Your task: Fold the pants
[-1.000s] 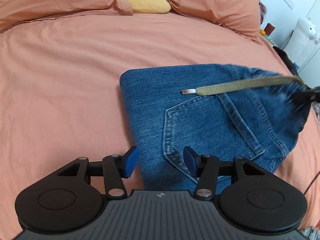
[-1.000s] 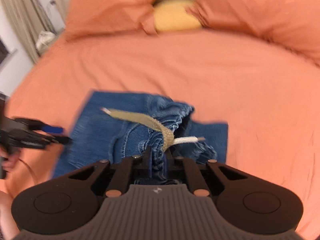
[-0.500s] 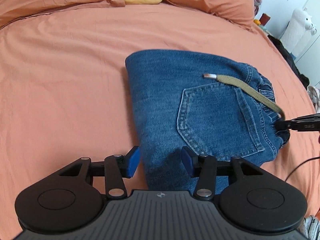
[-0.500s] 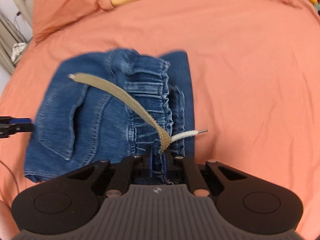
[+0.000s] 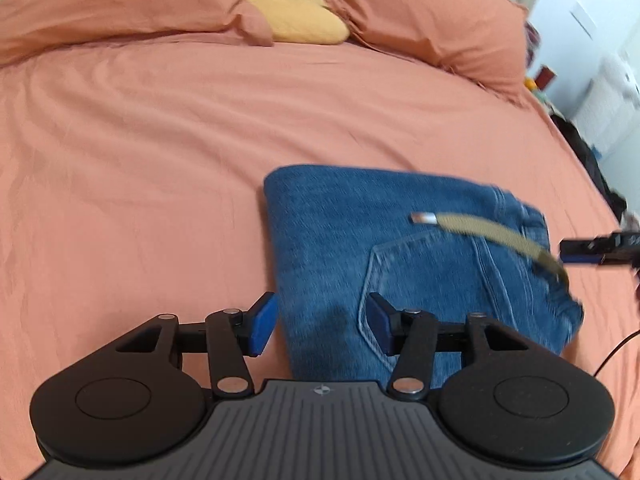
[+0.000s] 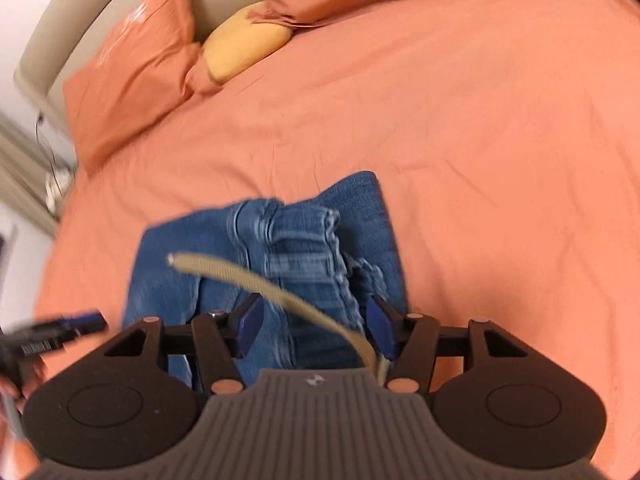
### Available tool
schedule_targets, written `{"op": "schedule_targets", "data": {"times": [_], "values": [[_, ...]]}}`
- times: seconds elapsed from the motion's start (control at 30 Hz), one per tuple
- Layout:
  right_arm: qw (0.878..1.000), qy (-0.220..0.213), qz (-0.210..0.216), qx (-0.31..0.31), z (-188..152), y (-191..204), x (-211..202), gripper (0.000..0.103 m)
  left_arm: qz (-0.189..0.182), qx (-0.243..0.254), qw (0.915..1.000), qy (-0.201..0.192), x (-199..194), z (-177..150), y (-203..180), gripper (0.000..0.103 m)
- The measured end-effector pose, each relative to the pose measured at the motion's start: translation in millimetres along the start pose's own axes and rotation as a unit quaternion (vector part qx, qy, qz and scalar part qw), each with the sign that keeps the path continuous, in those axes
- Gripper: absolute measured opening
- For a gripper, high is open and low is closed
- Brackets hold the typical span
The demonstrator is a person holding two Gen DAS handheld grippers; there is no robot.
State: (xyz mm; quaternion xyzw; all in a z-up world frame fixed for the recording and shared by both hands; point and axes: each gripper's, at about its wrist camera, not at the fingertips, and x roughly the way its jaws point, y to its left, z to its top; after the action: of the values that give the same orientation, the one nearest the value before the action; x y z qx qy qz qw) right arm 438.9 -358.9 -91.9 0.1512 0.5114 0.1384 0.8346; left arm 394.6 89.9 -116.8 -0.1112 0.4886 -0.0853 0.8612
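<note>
The blue denim pants [image 5: 400, 252] lie folded into a compact stack on the orange bed sheet [image 5: 140, 184], back pocket up. A tan drawstring [image 5: 488, 234] with a metal tip lies across them. My left gripper [image 5: 322, 326] is open and empty, just above the stack's near left edge. My right gripper [image 6: 314, 322] is open over the waistband [image 6: 312, 248], and the drawstring [image 6: 280, 292] runs between its fingers. It also shows at the right edge of the left wrist view [image 5: 600, 246].
Orange pillows [image 5: 120, 0] and a yellow cushion [image 5: 296, 16] lie at the head of the bed. Dark items and a white cabinet [image 5: 600, 104] stand off the bed's right side. A cable [image 5: 620, 348] trails at the right.
My right gripper has opened and let go of the waistband and drawstring. The pants have settled flat on the bed. My left gripper has stayed open and drawn back a little.
</note>
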Motion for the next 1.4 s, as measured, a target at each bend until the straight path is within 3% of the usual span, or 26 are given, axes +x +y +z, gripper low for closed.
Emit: {"op": "schedule_targets", "data": {"times": [0.13,0.23,0.3,0.37,0.5,0.57,0.6,0.83,1.07,1.13,1.2,1.23,1.3,1.4], "values": [[0.998,0.017,0.012,0.059,6,-14,36,0.053,-0.001,-0.008,1.0,-0.003,2,-1,7,0.06],[0.996,0.013,0.025,0.081,2,-18,48,0.032,0.005,-0.009,0.9999,0.002,4,-3,12,0.06],[0.999,-0.004,0.017,0.045,1,-4,43,0.016,0.01,-0.008,0.9999,0.004,5,-4,14,0.06],[1.0,-0.023,0.002,-0.016,3,20,29,0.012,0.016,-0.01,0.9998,0.0,5,-4,16,0.06],[0.993,-0.079,0.025,-0.082,15,62,-16,0.005,0.018,-0.03,0.9993,-0.015,4,-3,18,0.059],[0.991,-0.094,0.027,-0.092,24,70,-32,0.005,0.011,-0.04,0.9989,-0.021,3,-2,17,0.059],[0.992,-0.089,0.009,-0.094,28,70,-32,0.005,0.008,-0.041,0.9989,-0.022,3,-2,16,0.059],[0.995,-0.021,-0.087,-0.043,22,24,32,0.005,0.009,-0.02,0.9992,-0.033,6,4,6,0.059],[0.993,-0.018,-0.108,-0.036,19,13,57,0.007,0.011,-0.009,0.9991,-0.04,15,15,6,0.059],[0.991,-0.024,-0.114,-0.06,18,24,48,0.009,0.013,-0.006,0.9989,-0.044,16,18,7,0.057],[0.989,-0.038,-0.117,-0.086,17,36,31,0.025,0.016,0.002,0.9985,-0.053,15,21,6,0.055],[0.986,-0.051,-0.123,-0.099,14,41,20,0.027,0.017,0.006,0.9981,-0.058,15,23,5,0.055],[0.982,-0.073,-0.126,-0.122,16,53,7,0.028,0.018,0.012,0.9977,-0.065,18,27,3,0.055],[0.985,-0.08,-0.095,-0.118,25,66,8,0.027,0.015,0.013,0.9973,-0.071,28,34,-1,0.05]]}}
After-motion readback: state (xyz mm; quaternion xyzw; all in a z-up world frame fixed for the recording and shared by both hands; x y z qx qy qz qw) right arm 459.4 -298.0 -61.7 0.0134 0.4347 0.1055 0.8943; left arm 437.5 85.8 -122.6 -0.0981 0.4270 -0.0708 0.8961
